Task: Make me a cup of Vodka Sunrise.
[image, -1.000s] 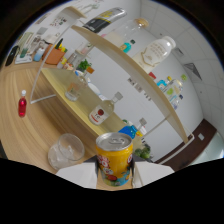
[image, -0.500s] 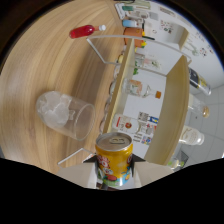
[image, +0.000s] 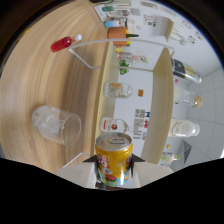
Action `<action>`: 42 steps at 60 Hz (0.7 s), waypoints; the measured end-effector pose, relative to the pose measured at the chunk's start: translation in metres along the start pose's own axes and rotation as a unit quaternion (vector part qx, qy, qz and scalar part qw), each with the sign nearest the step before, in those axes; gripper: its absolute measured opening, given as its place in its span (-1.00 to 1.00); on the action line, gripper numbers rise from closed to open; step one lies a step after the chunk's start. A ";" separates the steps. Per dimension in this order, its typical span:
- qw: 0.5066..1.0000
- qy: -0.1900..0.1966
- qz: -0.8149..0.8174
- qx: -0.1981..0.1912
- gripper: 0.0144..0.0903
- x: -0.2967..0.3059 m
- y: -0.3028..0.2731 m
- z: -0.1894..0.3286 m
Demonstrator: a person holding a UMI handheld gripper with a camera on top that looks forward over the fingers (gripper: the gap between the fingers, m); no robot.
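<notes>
We have rolled the claw (image: 114, 167) further onto its side since a second ago, so the view has turned and the yellow juice can (image: 114, 159) clamped between its fingers now tips toward the glass (image: 56, 124); we judge the pour is starting. The glass stands on the desk (image: 45, 75), beside the fingers, holding ice. A red bottle (image: 64, 44) stands well beyond.

No legible text or labels
</notes>
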 end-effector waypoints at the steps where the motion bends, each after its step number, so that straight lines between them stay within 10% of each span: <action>1: 1.000 0.002 0.017 0.001 -0.03 0.003 -0.001 -0.001; 27: 0.776 0.007 0.627 0.064 -0.01 0.049 0.054 -0.035; 42: 0.666 -0.003 0.746 0.033 -0.03 -0.009 0.121 -0.023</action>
